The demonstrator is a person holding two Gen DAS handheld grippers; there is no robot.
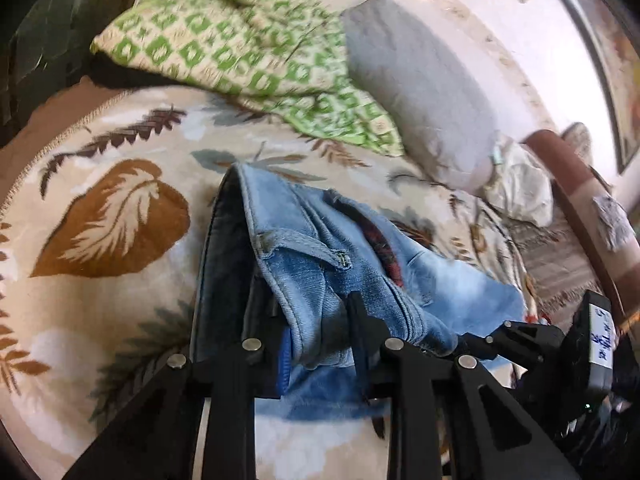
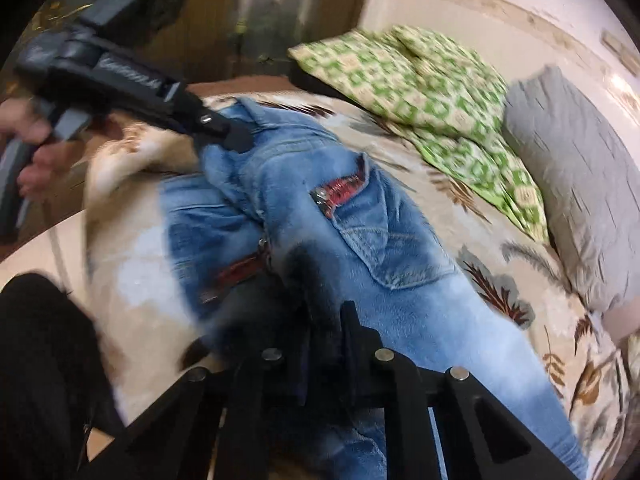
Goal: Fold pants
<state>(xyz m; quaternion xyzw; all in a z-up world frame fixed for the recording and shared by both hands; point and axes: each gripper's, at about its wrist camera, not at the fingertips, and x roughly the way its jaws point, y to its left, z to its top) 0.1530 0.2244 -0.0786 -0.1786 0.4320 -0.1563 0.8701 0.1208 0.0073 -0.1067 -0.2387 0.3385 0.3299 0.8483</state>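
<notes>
The jeans (image 2: 344,240) lie across the middle of the leaf-print bedspread (image 1: 112,216), a red patch showing in the back pocket (image 2: 360,216). My left gripper (image 1: 316,320) is clamped on the waistband at lower centre of its view, and my right gripper (image 2: 320,320) is closed on denim at lower centre of its own. The green cloth (image 1: 240,48) and grey pillow (image 1: 420,92) crowd the upper right, with open bedspread at left.
</notes>
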